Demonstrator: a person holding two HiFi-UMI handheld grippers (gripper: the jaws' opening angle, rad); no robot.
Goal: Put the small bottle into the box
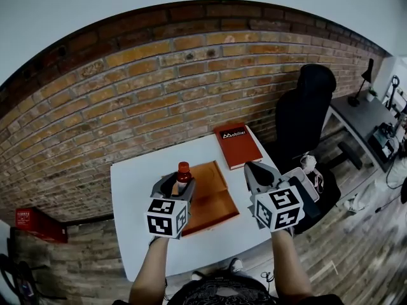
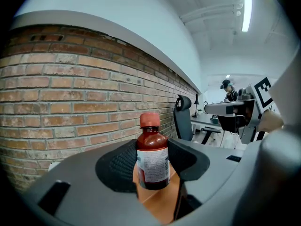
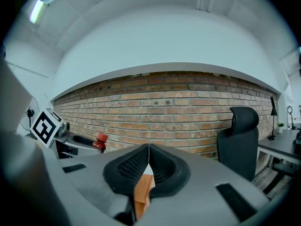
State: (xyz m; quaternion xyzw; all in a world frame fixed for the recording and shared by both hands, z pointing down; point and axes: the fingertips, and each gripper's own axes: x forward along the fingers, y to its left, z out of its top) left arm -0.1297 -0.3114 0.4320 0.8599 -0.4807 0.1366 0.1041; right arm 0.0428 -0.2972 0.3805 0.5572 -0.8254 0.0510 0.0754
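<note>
A small brown bottle (image 2: 152,160) with a red cap and white label stands upright between the jaws of my left gripper (image 2: 151,161), which is shut on it. In the head view the bottle (image 1: 183,175) is held over the left edge of the open orange box (image 1: 213,199) on the white table (image 1: 133,196). My right gripper (image 1: 259,172) hovers right of the box with its jaws shut and nothing between them (image 3: 148,166). The right gripper view shows the bottle (image 3: 99,142) off to its left and a corner of the box (image 3: 143,193) below its jaws.
The box's red lid (image 1: 236,145) with white print lies at the table's far right corner. A brick wall (image 1: 159,88) runs behind the table. A black office chair (image 1: 304,110) stands to the right, a grey desk (image 1: 365,116) with a lamp beyond it.
</note>
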